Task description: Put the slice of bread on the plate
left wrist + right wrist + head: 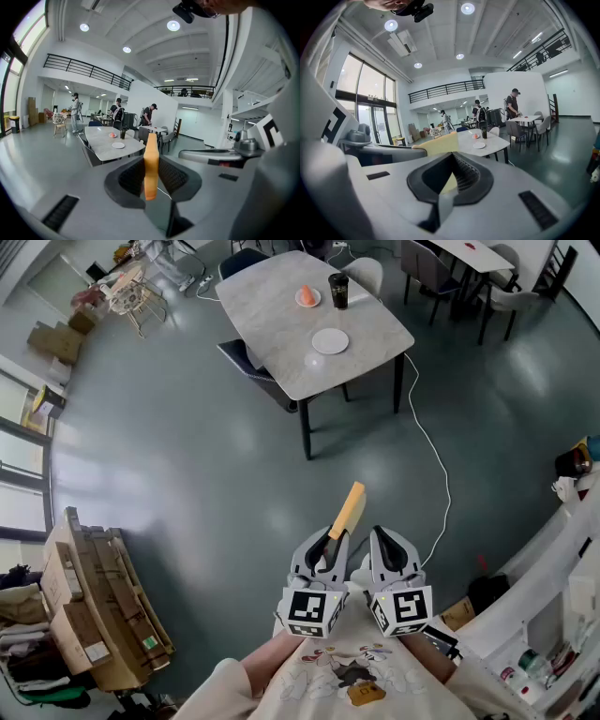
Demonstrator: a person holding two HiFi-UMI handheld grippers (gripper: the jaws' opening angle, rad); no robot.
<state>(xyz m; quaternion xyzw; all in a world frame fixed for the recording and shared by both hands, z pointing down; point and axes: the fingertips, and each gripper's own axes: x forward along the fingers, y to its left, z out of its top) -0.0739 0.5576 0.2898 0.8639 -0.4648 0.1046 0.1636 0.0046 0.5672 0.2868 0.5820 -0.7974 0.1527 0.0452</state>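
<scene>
Left claw is gripping the slice of bread by its lower end. Both pads are pressing on the flat faces, and the jaws are standing apart only by the thickness of the slice. Most of the slice is projecting forward beyond the fingertips and is showing edge-on in the left gripper view. Right claw is riding just beside it, with its jaws drawn together and nothing between them. The bread is hanging over the floor, well apart from the table. On that table the bare white plate is lying toward the nearer end, with a dark cup and a small dish bearing something orange behind it. The slice is judged to be very light, soft and compressible, so firm pressure is likely to be denting the crumb rather than improving the hold. Its porous faces are probably seating well against the ribbed pads, so slipping is a minor concern; tearing or sagging of the free end under quick swings is the greater one. The present hold near one end, across the faces, is judged suitable, since it is leaving the rest of the slice free to be lowered flat onto the plate.
</scene>
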